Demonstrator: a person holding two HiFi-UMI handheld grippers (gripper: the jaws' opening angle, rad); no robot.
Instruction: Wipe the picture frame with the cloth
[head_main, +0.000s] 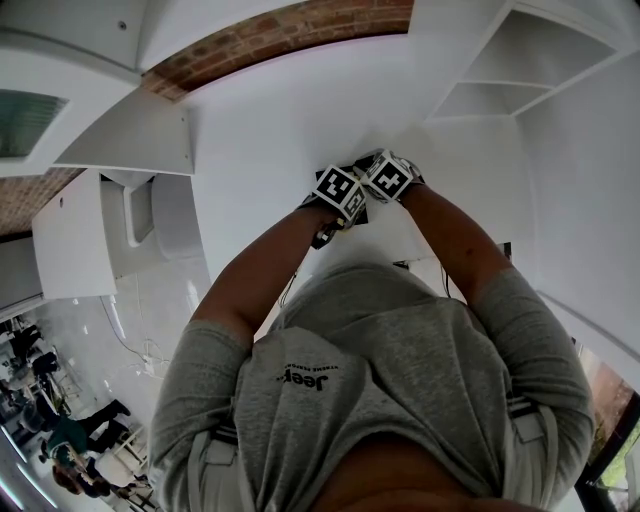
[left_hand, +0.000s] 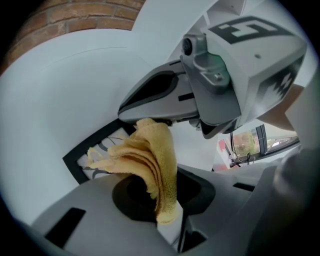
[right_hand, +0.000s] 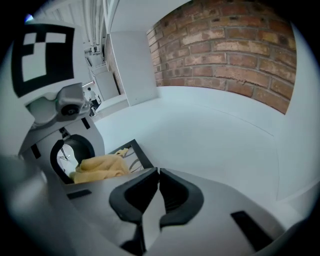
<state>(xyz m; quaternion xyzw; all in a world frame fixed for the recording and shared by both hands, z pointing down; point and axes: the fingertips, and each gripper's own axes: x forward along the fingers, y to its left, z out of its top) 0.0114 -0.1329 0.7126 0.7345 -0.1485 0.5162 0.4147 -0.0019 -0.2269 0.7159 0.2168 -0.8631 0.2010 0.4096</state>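
Your left gripper (left_hand: 160, 200) pinches the cloth (left_hand: 147, 157) against the picture frame (left_hand: 89, 140). Your right gripper (right_hand: 157, 173), pressed together, sits at its corner. Risk: hard strokes may slide the frame.

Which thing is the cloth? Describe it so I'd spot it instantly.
Start at the white tabletop below the brick wall. A black-edged picture frame lies there, and the cloth sits over it, pinched in the left gripper. It is the only yellow, crumpled thing among white and grey.
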